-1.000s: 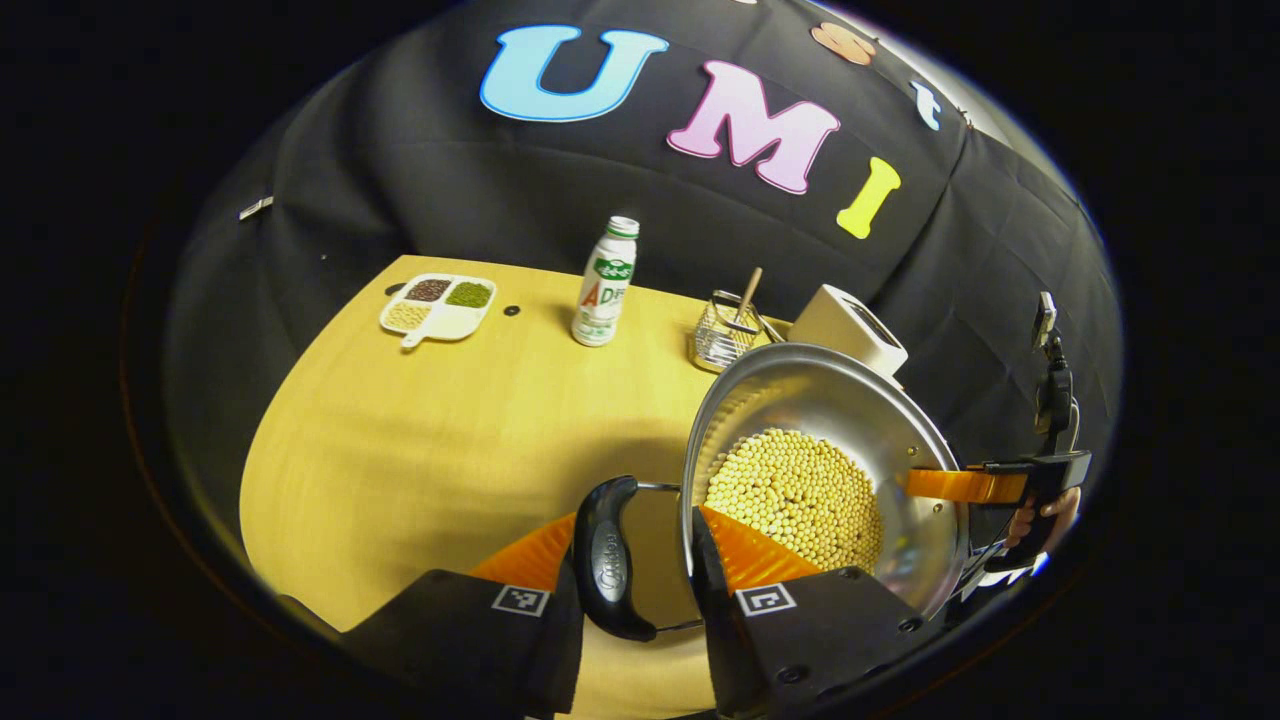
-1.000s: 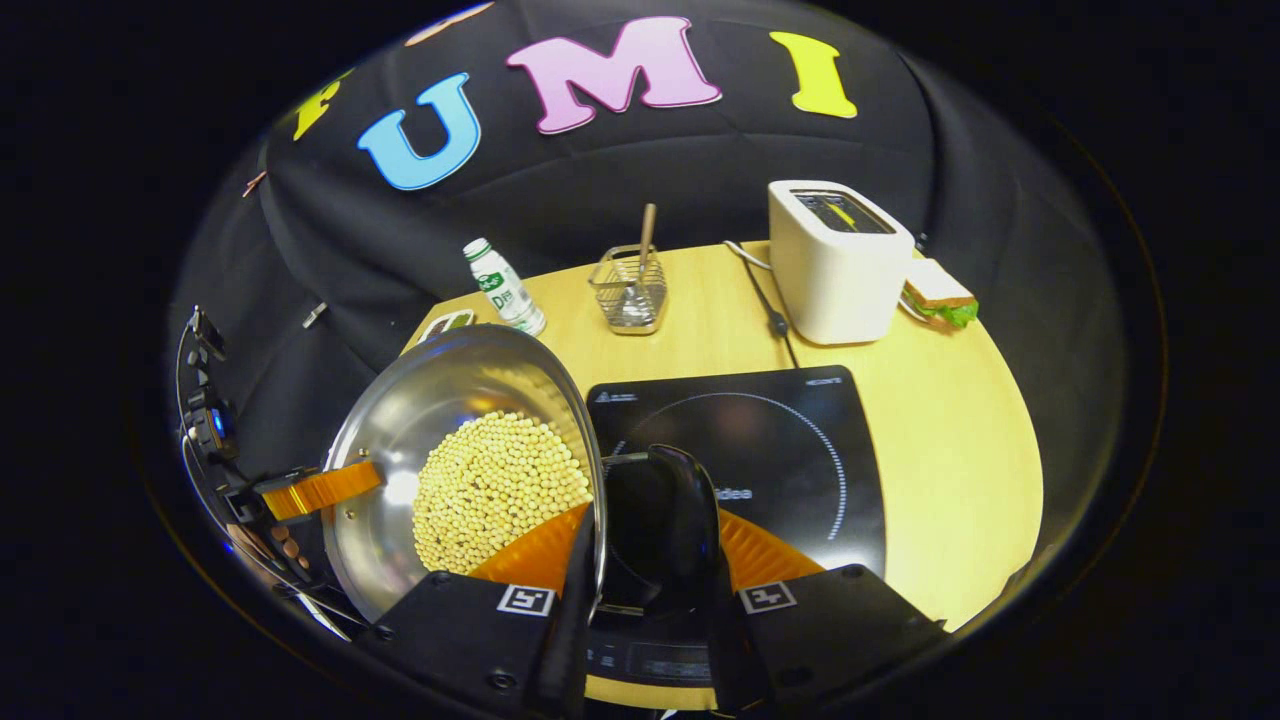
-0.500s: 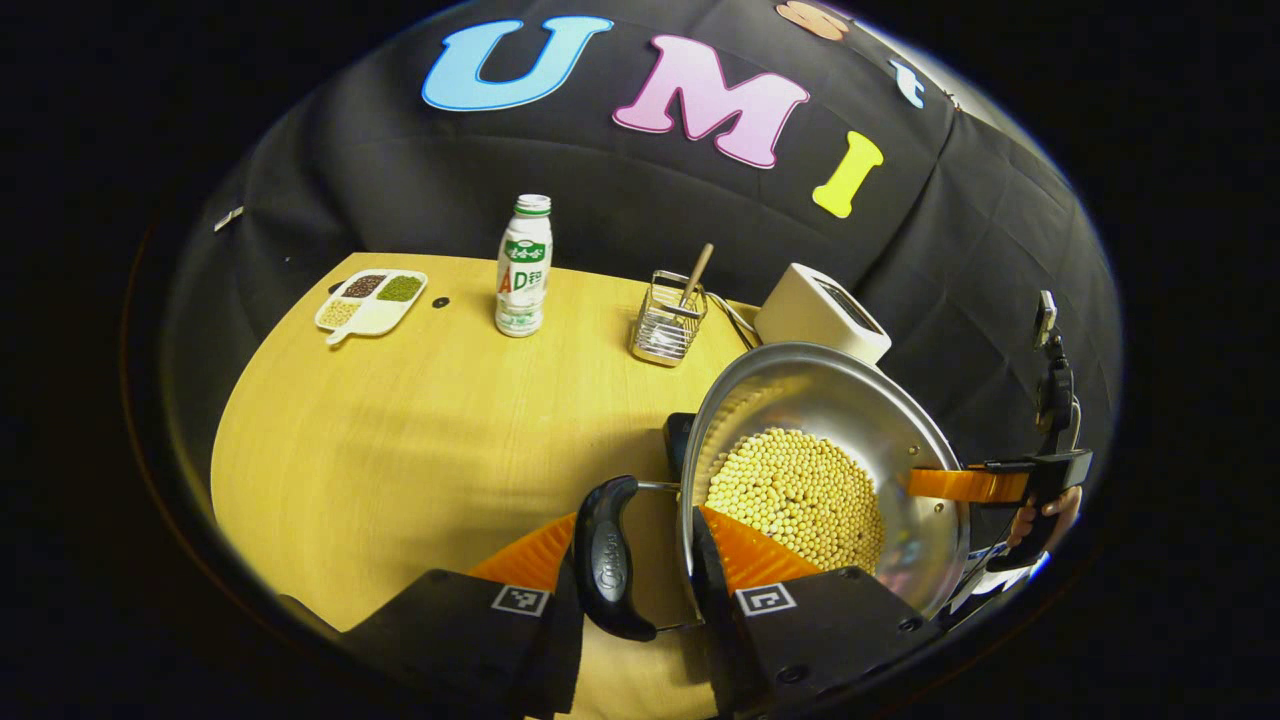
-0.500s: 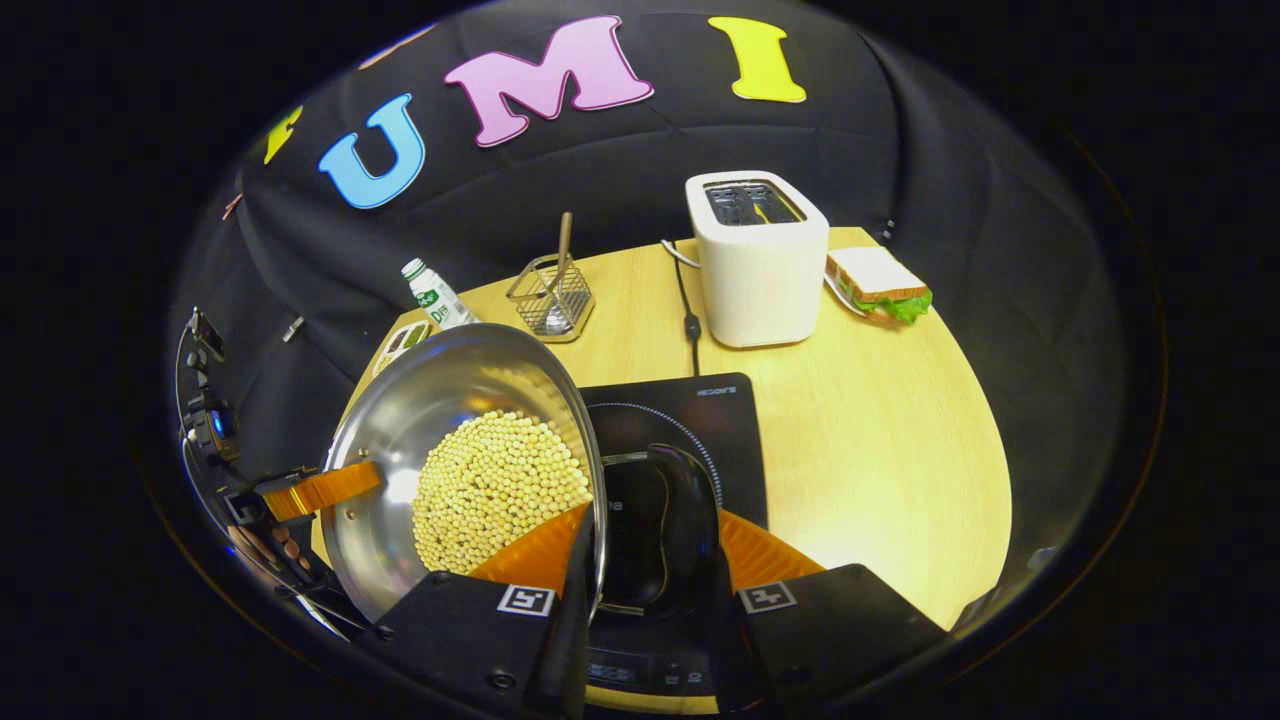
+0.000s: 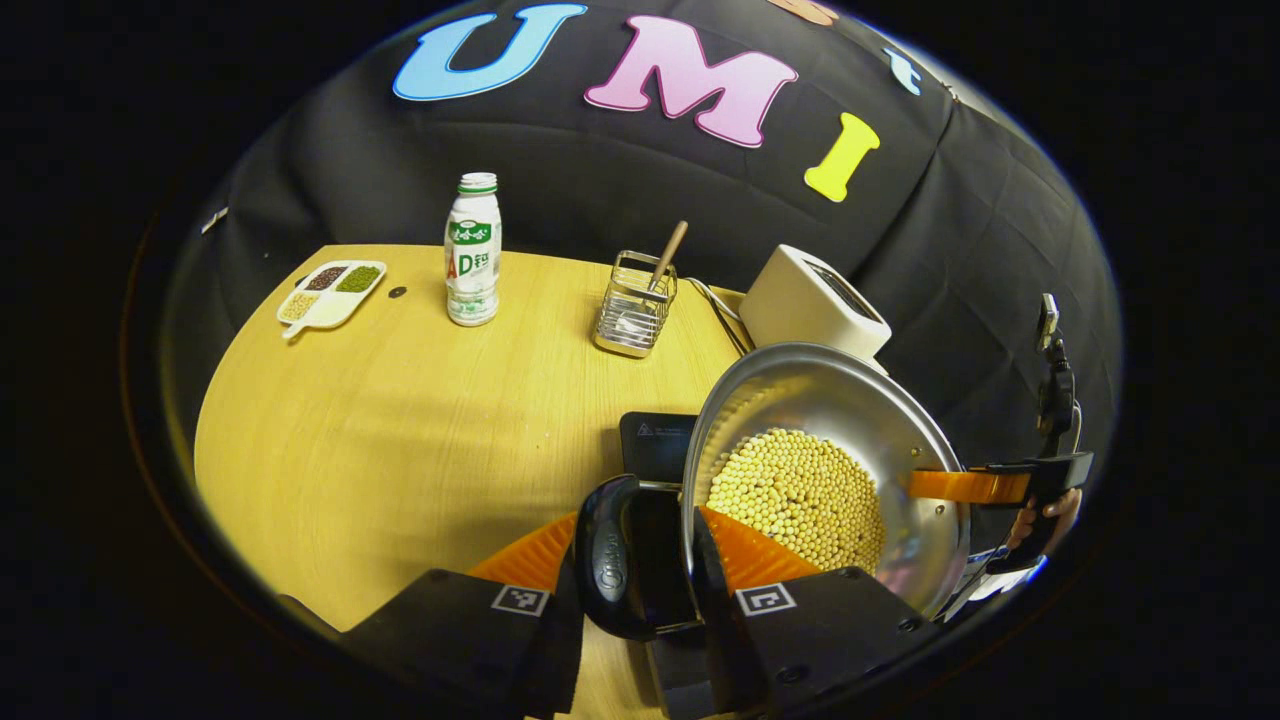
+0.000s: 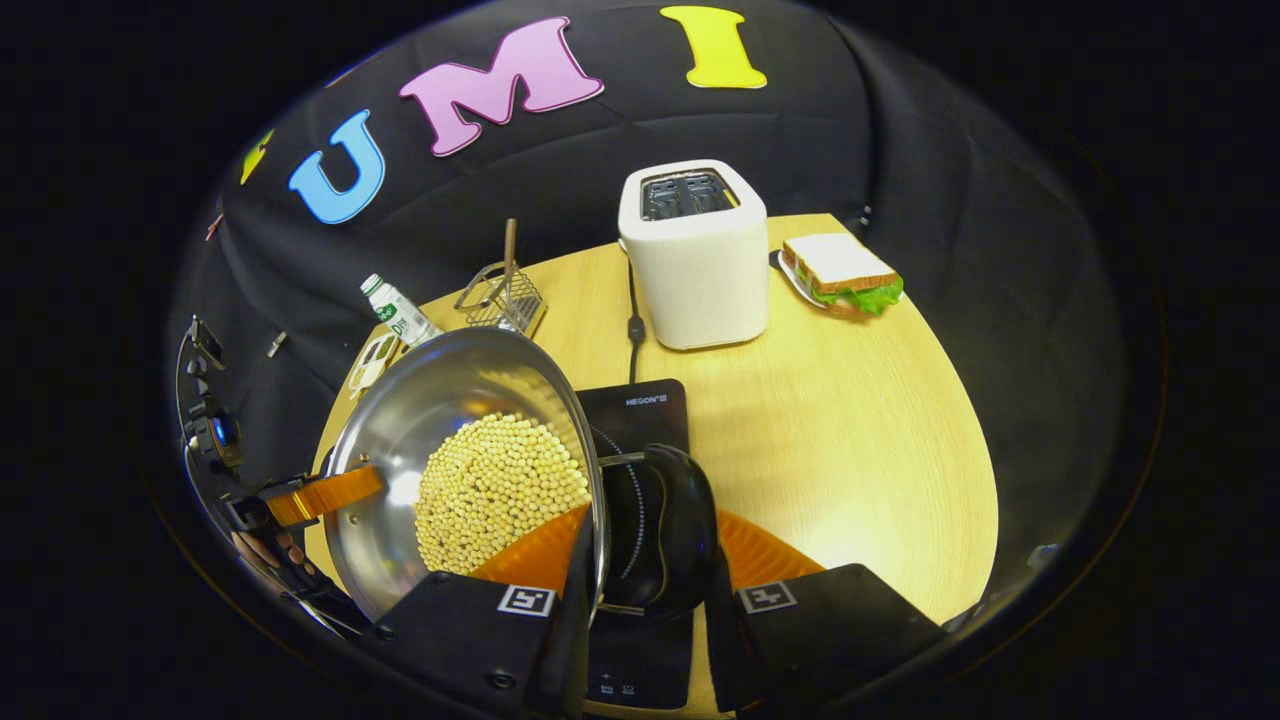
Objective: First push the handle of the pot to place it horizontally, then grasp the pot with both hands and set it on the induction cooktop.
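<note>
A steel pot (image 5: 830,400) full of pale yellow beans (image 5: 795,495) hangs between my two grippers. My left gripper (image 5: 640,520) is shut on the pot's black side handle (image 5: 605,565), with one finger inside the rim. In the right gripper view, my right gripper (image 6: 650,515) is shut on the opposite black handle (image 6: 675,525) in the same way. The black induction cooktop (image 6: 640,410) lies under and just beyond the pot (image 6: 440,400); its corner (image 5: 655,440) also peeks out beside the pot. Across the pot I see the other gripper (image 5: 975,487) and a hand (image 5: 1040,515).
On the wooden table (image 6: 860,430) a white toaster (image 6: 695,255) with its cord stands behind the cooktop, a sandwich (image 6: 840,272) to its right. A wire basket (image 5: 632,310), a drink bottle (image 5: 472,250) and a divided dish (image 5: 328,292) stand along the far side.
Both grippers have carried the pot sideways across the table; the cooktop has slid further under the pot. Both grips are unchanged.
</note>
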A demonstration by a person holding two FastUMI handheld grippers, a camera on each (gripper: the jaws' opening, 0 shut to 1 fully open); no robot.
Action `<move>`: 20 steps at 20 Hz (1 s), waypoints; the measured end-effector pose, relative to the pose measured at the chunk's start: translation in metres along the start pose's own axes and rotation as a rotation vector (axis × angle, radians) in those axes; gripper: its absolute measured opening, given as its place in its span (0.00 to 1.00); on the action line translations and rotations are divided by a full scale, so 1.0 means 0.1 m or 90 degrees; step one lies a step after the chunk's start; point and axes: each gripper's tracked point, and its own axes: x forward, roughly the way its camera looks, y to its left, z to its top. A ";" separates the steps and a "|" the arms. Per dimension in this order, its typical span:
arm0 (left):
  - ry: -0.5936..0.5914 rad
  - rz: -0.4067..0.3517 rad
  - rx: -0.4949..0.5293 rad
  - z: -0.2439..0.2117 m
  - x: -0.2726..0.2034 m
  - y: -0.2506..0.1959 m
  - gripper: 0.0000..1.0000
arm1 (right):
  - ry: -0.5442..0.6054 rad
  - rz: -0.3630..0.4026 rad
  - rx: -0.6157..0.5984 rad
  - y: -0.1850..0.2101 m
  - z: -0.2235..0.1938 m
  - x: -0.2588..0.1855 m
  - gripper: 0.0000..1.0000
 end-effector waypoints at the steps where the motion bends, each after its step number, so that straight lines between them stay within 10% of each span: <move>1: 0.000 0.000 -0.005 -0.01 0.06 -0.02 0.53 | 0.002 -0.002 0.000 -0.05 0.00 0.05 0.52; 20: 0.029 0.036 -0.016 -0.14 0.30 -0.01 0.58 | 0.018 0.038 0.024 -0.20 -0.04 0.33 0.49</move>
